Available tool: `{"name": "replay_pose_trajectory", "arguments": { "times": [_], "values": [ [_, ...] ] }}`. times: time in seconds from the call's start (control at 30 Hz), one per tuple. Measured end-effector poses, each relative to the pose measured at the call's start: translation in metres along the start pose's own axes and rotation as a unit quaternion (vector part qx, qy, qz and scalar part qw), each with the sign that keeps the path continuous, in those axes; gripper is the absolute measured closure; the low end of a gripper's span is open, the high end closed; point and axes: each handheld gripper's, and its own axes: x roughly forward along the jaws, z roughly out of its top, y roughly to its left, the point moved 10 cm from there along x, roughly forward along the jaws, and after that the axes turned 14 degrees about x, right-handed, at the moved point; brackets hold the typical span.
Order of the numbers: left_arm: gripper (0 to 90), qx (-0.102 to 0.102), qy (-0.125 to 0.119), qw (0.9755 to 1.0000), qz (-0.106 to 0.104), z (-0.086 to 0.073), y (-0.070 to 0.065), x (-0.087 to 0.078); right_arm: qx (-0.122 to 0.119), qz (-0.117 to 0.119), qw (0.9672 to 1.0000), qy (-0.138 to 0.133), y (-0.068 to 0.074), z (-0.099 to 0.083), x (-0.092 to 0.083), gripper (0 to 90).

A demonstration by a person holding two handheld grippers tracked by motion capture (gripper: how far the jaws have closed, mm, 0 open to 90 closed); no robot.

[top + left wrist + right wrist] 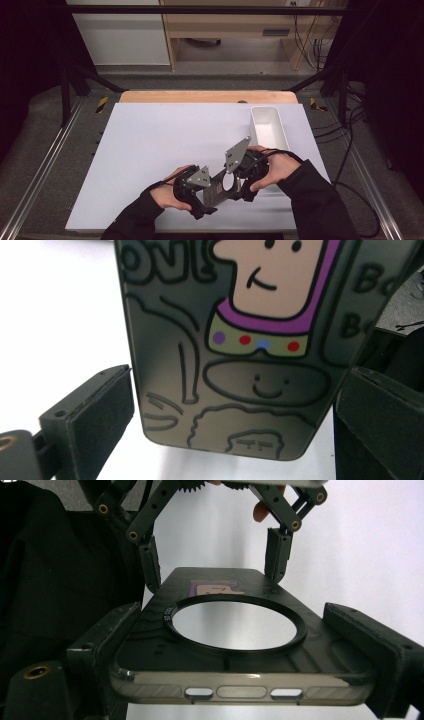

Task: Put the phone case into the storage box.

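A dark, see-through phone case (216, 193) with a round ring and cartoon drawings hangs above the white table near its front edge, held between my two grippers. My left gripper (199, 189) is shut on one end of it; in the left gripper view the drawn face of the case (165, 340) sits between the two jaws of the left gripper (235, 407). My right gripper (240, 179) is shut on the other end, its jaws pressed to the sides of the case (330, 652) by the port cutouts. The left gripper (215, 562) pinches the far end there.
A white oblong bin (270, 127) stands at the table's right side, just beyond my right hand. The white table sheet (150, 150) spreads left and ahead. Black frame posts and cables flank the table.
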Motion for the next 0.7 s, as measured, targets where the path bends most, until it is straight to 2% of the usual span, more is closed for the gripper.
{"name": "replay_pose_trajectory", "arguments": {
  "times": [0.43, 0.7],
  "values": [
    [4.6, 0.014, 0.034, 0.9993, -0.007, 0.0016, -0.0004, 0.0070, -0.005, -0.002, 0.9999, 0.013, 0.0017, 0.0036, 0.0039, 12.1],
    [7.0, 0.019, 0.046, 0.9988, -0.007, 0.0019, -0.0006, 0.0100, -0.011, -0.001, 0.9999, 0.013, 0.0034, 0.0057, 0.0045, 12.1]
  ]
}}
